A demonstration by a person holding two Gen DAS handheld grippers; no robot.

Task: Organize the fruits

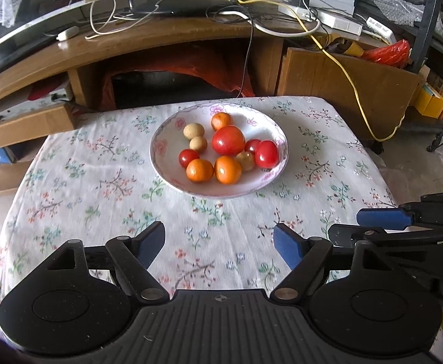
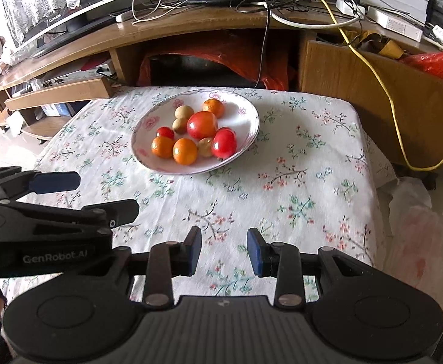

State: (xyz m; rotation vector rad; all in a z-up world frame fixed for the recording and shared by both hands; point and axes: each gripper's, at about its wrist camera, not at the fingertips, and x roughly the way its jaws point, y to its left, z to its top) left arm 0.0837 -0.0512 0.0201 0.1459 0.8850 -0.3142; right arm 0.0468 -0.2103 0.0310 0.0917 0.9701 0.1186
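Note:
A white plate (image 1: pixel 260 124) with a pink flower rim sits at the far middle of the floral tablecloth, also seen as plate (image 2: pixel 245 112). It holds a big red tomato (image 1: pixel 228 140), smaller tomatoes (image 1: pixel 266 153), several oranges (image 1: pixel 199 170) and pale brown round fruits (image 1: pixel 193 130). My left gripper (image 1: pixel 219 244) is open and empty over the near cloth, well short of the plate. My right gripper (image 2: pixel 224 253) is also open and empty, near the front edge. Each gripper shows in the other's view: right gripper (image 1: pixel 370 227), left gripper (image 2: pixel 100 194).
The floral tablecloth (image 1: pixel 100 188) covers a small table. Behind it stands a wooden desk (image 1: pixel 148 45) with a monitor, tangled cables and a yellow cord (image 1: pixel 351 82) hanging down. A red plastic bag (image 1: pixel 388 51) lies at the right; the floor drops off at both table sides.

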